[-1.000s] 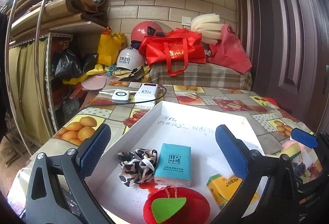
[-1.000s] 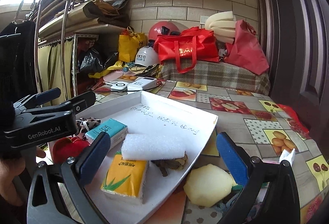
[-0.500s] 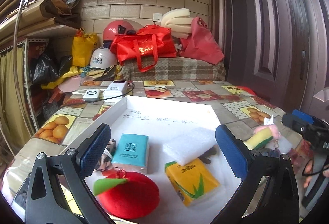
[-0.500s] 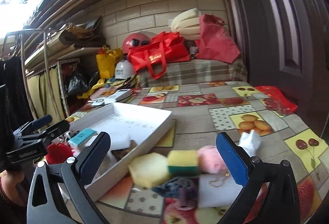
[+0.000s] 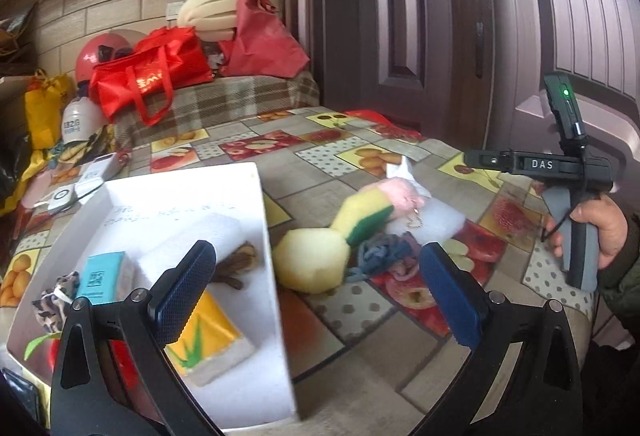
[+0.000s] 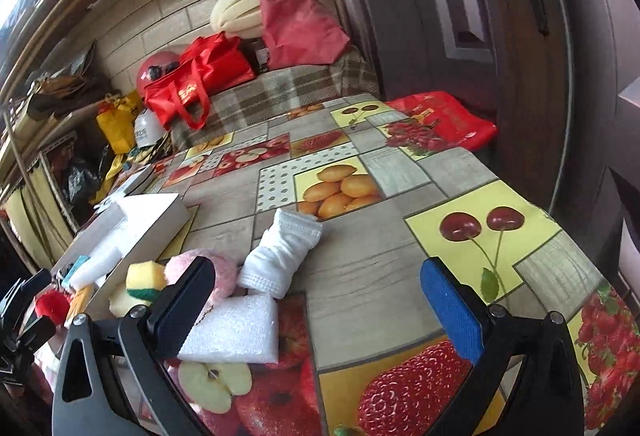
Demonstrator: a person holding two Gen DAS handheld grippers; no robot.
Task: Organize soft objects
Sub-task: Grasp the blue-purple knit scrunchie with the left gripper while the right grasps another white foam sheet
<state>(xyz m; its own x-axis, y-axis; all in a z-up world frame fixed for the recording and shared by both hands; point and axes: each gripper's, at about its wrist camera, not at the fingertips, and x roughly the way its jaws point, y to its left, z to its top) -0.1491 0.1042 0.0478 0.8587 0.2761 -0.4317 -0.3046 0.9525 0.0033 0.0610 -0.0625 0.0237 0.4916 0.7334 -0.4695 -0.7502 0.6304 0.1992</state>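
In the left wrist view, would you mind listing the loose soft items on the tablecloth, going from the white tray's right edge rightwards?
White tray → pale yellow sponge → yellow-and-green sponge → pink plush item → white foam block. The blue-grey scrunchie is left out, since it overlaps the sponges' span.

Soft daylight, motion blur, fisheye warp
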